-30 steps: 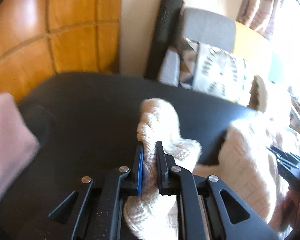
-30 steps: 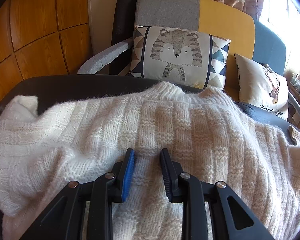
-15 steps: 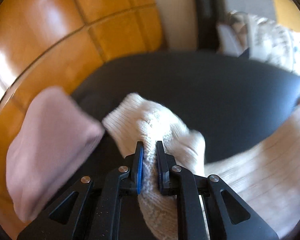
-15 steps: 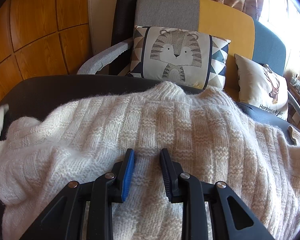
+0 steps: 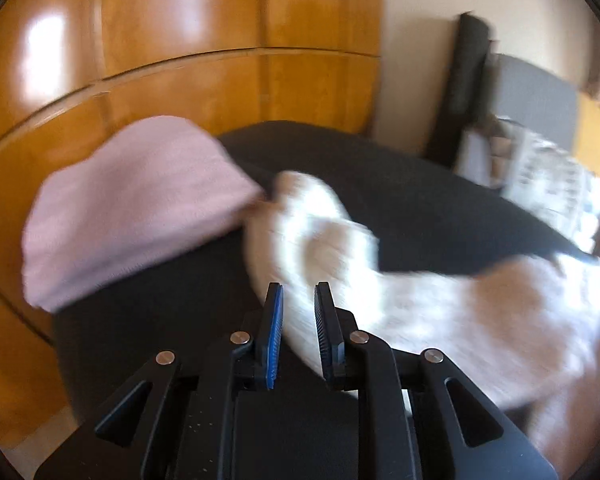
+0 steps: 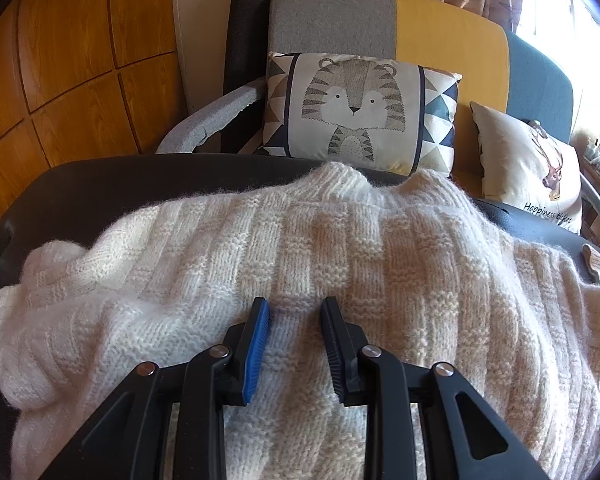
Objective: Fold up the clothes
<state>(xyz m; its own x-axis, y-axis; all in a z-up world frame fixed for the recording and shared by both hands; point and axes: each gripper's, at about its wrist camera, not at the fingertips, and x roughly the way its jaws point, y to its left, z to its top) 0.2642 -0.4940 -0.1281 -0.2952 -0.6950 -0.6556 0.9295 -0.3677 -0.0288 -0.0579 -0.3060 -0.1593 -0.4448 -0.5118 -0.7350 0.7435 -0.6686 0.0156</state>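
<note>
A cream-white chunky knitted sweater (image 6: 340, 264) lies spread over the dark, smooth worktop (image 6: 112, 184). It fills most of the space in front of the right gripper (image 6: 294, 312) and also passes under it. Its collar is at the far side, beyond the jaws, close to the far edge of the worktop.

The jaws of the right gripper are opening. They stand apart just above the knit, with the sweater's fabric seen in the gap, but the pads do not squeeze it, so nothing is grasped there.

In the left wrist view the picture is blurred. The sleeve of the sweater (image 5: 312, 232) runs between the jaws of the left gripper (image 5: 298, 296) and goes on ahead of them, with its cuff end lying on the worktop beyond the fingertips. These jaws are only a little apart. The blur does not let me say if the pads are really pressing on the sleeve, so I cannot tell whether it is gripped or released.

Ahead and to the left of the left jaws lies a folded pale pink cloth (image 5: 132, 204), and the sleeve's cuff comes close to its edge.

Beyond the worktop, past the right jaws, a cushion with a tiger picture (image 6: 356, 108) leans on a grey and yellow sofa (image 6: 380, 20), and orange wooden wall panels (image 6: 80, 60) are to the left.
</note>
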